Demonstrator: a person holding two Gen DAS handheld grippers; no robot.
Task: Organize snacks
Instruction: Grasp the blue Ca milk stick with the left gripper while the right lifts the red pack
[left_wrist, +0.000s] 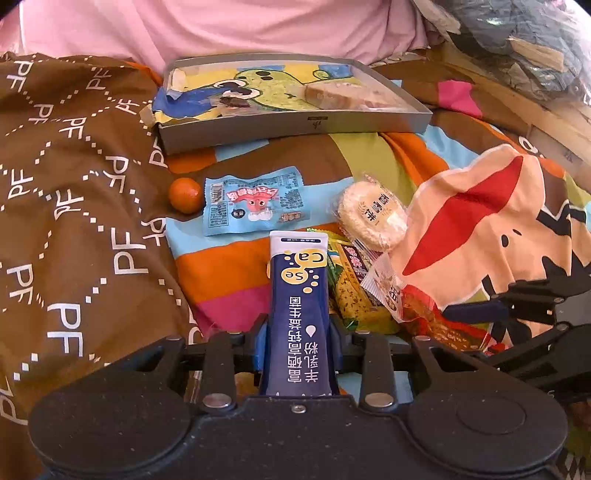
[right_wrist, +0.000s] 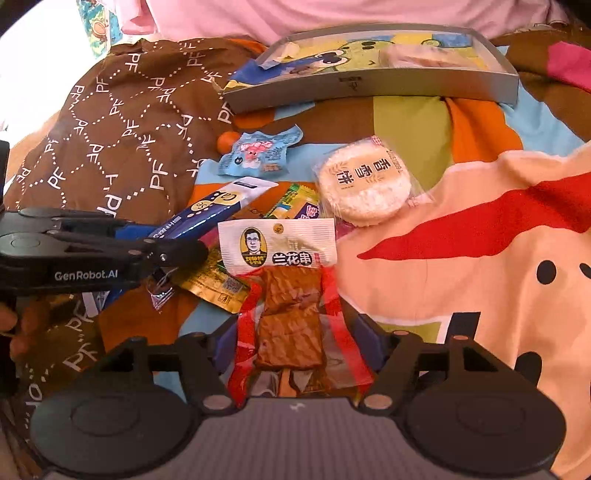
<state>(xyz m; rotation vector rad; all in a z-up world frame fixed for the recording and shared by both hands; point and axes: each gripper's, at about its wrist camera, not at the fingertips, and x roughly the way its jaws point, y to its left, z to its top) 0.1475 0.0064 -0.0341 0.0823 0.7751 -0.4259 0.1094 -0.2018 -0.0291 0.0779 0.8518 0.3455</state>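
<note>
My left gripper (left_wrist: 299, 332) is shut on a dark blue stick sachet (left_wrist: 298, 295) that points away from me, over the bedspread. In the right wrist view that gripper (right_wrist: 177, 251) comes in from the left with the sachet (right_wrist: 214, 210) in it. My right gripper (right_wrist: 295, 332) is shut on a clear, red-edged packet of brown skewered snack (right_wrist: 288, 310). Loose snacks lie ahead: a light blue packet (left_wrist: 255, 201), a round rice cracker (left_wrist: 371, 214), a green-yellow packet (left_wrist: 354, 291) and a small orange fruit (left_wrist: 184, 195). The grey tray (left_wrist: 295, 127) holds a wrapped pale snack (left_wrist: 343, 96).
Everything rests on a rumpled cartoon bedspread (right_wrist: 461, 258) with a brown patterned fold (left_wrist: 74, 221) on the left. A pink pillow (left_wrist: 221, 26) lies behind the tray. A gold packet (right_wrist: 214, 288) sits under the left gripper. A hand (right_wrist: 14, 325) shows at the left edge.
</note>
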